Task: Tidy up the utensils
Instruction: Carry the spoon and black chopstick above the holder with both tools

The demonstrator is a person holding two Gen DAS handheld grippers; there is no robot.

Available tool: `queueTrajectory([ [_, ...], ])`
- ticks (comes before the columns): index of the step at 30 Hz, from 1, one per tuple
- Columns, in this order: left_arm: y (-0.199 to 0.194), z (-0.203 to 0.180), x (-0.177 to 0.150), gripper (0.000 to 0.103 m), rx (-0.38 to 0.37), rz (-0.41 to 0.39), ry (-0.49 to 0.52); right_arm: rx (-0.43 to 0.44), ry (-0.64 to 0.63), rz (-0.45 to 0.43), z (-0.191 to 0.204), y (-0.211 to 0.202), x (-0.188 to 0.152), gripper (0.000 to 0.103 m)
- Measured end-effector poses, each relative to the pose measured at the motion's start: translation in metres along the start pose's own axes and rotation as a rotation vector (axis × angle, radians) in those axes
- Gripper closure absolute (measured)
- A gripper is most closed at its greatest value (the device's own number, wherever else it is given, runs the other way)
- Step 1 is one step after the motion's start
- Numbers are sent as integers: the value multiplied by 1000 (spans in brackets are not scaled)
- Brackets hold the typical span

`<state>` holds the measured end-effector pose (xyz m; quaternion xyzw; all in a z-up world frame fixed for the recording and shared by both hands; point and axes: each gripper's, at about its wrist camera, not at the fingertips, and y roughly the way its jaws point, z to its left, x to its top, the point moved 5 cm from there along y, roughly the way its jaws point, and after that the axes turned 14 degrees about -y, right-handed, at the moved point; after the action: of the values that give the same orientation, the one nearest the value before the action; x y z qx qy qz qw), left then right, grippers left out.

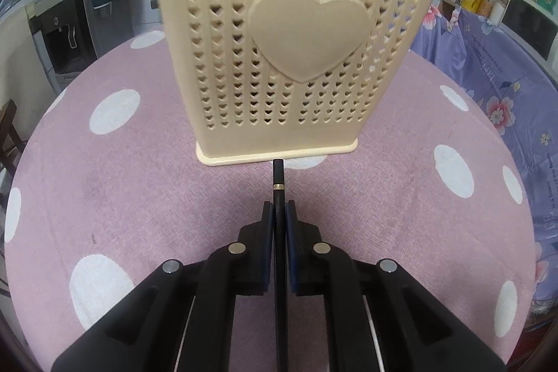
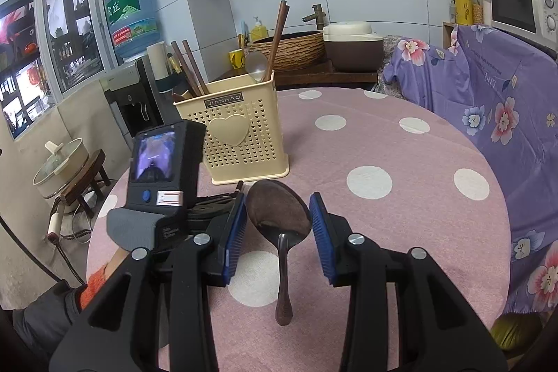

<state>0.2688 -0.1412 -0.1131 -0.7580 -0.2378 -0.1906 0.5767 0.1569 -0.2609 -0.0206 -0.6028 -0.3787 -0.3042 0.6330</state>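
Note:
A cream perforated utensil holder with a heart on its front stands on the pink dotted table. My left gripper is shut on a black chopstick whose tip reaches the holder's base. In the right wrist view the holder contains brown chopsticks and a metal spoon. My right gripper is open, its fingers on either side of the bowl of a dark metal spoon that lies on the table. The left gripper's body is to the left of it.
A purple floral cloth covers furniture to the right of the table. A water dispenser and a pot on a stool stand to the left. A sink counter with a rice cooker is behind the table.

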Motion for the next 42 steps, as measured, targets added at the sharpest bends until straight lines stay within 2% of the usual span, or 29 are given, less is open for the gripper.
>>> queueTrajectory([
  [3, -25, 3, 4, 95, -46, -36, -15, 0, -4, -1, 0, 0, 0, 65],
  [9, -113, 15, 18, 95, -163, -190, -18, 0, 0, 4, 0, 1, 0, 65],
  [12, -144, 20, 19, 95, -187, -257, -18, -2, 1, 7, -1, 2, 1, 65],
  [14, -157, 24, 20, 95, -201, -275, -19, -3, 2, 10, 0, 3, 1, 65],
  [27, -172, 37, 30, 95, -264, -284, -44, 20, 0, 31, 4, 11, 7, 65],
  [33, -182, 36, 39, 95, -288, -309, -46, 45, 0, 23, 5, 13, 20, 66],
  [38, -194, 26, 60, 95, -312, -334, -24, 49, -42, -14, 7, 14, 53, 66],
  [42, -217, 9, 94, 95, -350, -363, -4, 43, -78, -77, 6, 10, 102, 66],
])
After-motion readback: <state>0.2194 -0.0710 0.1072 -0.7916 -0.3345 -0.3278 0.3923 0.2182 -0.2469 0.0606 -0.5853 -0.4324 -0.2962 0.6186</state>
